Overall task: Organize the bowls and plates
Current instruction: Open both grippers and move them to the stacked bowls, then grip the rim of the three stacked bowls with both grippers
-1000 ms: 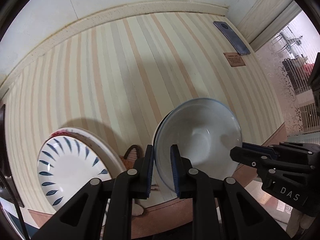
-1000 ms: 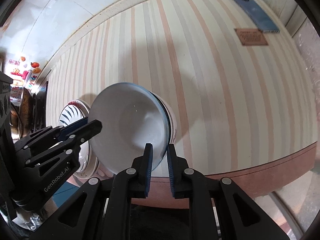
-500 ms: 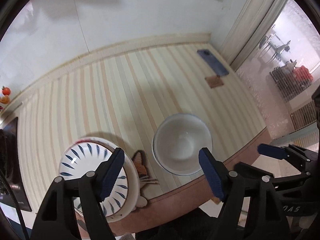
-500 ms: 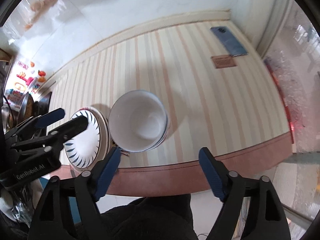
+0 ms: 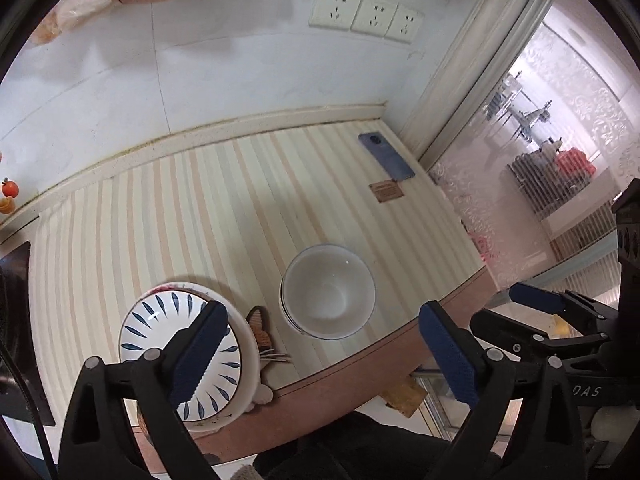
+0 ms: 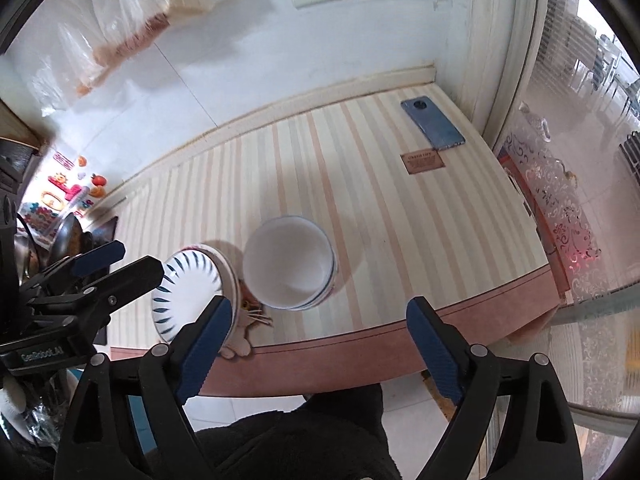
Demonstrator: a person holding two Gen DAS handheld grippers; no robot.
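The table [image 5: 240, 208], covered in a striped cloth, lies ahead of and below both hand-held grippers; its reddish-brown front edge runs just beyond the fingertips in both wrist views. A white wall with three sockets [image 5: 366, 14] bounds the far side, and a door frame bounds the right side.

The left hand-held gripper [image 5: 320, 354] is fully spread, with nothing between its blue pads. The right hand-held gripper [image 6: 318, 352] is likewise fully spread and holds nothing. Both hover above the front edge, apart from all tableware.

The patterned plate stack [image 5: 182, 344], white with blue leaf marks, sits near the front edge, partly behind the left finger of the left hand-held gripper. The white bowl stack [image 5: 328, 292] stands upright just to its right, ahead of the gap between the fingers in both views. A small cat-shaped coaster [image 5: 262, 328] lies between plate stack and bowl stack.

The striped surface beyond the bowls is open up to the wall. A blue phone [image 5: 386, 156] and a brown card [image 5: 386, 191] lie far ahead to the right, well apart from the tableware.
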